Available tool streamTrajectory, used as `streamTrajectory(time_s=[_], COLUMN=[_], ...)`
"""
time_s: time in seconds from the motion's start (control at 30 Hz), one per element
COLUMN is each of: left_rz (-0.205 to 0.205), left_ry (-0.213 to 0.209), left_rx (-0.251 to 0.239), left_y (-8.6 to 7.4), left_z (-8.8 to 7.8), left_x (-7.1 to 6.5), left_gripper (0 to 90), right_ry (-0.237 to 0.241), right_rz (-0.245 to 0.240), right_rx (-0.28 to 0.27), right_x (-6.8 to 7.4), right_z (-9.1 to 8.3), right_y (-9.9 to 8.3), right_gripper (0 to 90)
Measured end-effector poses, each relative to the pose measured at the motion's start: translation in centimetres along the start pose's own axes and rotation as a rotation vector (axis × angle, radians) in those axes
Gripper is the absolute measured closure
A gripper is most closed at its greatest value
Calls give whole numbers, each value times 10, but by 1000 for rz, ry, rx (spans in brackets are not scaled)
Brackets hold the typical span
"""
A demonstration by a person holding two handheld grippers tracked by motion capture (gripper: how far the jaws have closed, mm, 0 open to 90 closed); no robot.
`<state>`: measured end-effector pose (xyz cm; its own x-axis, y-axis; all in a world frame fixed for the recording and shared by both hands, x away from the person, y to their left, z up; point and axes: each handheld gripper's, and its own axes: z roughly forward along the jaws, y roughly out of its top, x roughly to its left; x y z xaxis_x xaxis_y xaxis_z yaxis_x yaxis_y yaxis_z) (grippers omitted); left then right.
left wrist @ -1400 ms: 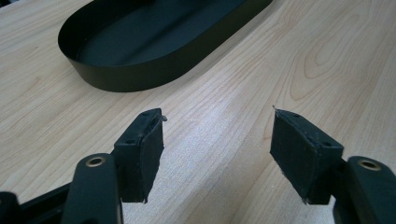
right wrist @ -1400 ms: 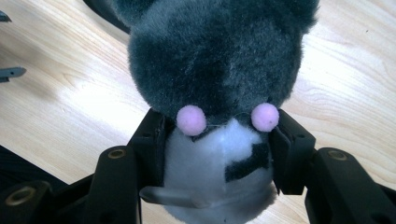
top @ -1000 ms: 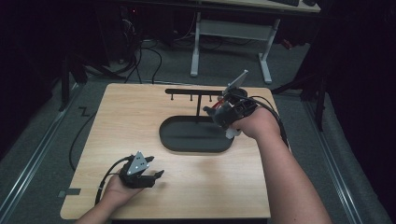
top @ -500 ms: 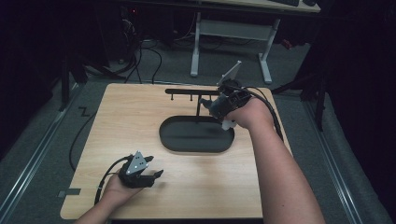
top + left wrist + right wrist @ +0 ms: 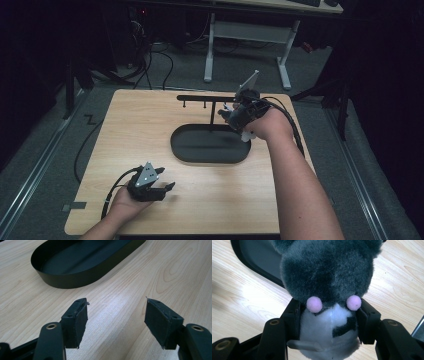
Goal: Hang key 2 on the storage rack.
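Surface: wooden surface (image 5: 150,130) with black tray (image 5: 210,145).
Right gripper (image 5: 231,116): jaws pinching plush toy (image 5: 327,277), shifted to tray's far right end.
Left gripper (image 5: 162,189): jaws spread, unmoved, near side of tray.

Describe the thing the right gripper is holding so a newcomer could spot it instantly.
Start at the wooden table and find the black oval tray near its middle. Just off the tray's right end, the right gripper is shut on a small plush toy. It is the one soft thing here: grey fur, white belly and two pink pom-poms, while everything near it is hard and black.
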<state>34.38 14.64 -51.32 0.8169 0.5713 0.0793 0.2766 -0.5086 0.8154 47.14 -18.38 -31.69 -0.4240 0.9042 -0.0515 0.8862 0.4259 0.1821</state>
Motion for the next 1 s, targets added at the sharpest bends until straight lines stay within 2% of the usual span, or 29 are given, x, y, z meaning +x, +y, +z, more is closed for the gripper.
streamTrajectory(time_s=[0.2, 0.3, 0.67, 0.7, 0.77, 0.87, 0.93, 1.0], left_rz=[1, 0, 3, 4, 3, 6, 6, 8], left_ry=[-4, -6, -1, -1, -1, -2, -5, -8], left_rx=[3, 4, 10, 10, 10, 12, 13, 16], left_y=[0, 0, -2, -2, -3, -2, -3, -3], left_z=[0, 1, -1, -1, -1, -1, -1, 0], left_x=[0, 0, 0, -1, -1, 0, 0, 0], left_gripper=[351, 351, 351, 351, 351, 351, 351, 351], right_ry=[7, -2, 20, 20, 23, 28, 11, 8], right_rz=[3, -12, -2, 11, 3, 5, 11, 16], right_rx=[12, 20, 28, 33, 27, 23, -2, -19], right_x=[1, 2, 3, 4, 3, 3, 2, 2], right_z=[12, 18, 42, 43, 45, 48, 50, 49], right_y=[-1, -1, 4, 4, 6, 7, 9, 9], right_gripper=[474, 471, 463, 462, 459, 417, 342, 325])
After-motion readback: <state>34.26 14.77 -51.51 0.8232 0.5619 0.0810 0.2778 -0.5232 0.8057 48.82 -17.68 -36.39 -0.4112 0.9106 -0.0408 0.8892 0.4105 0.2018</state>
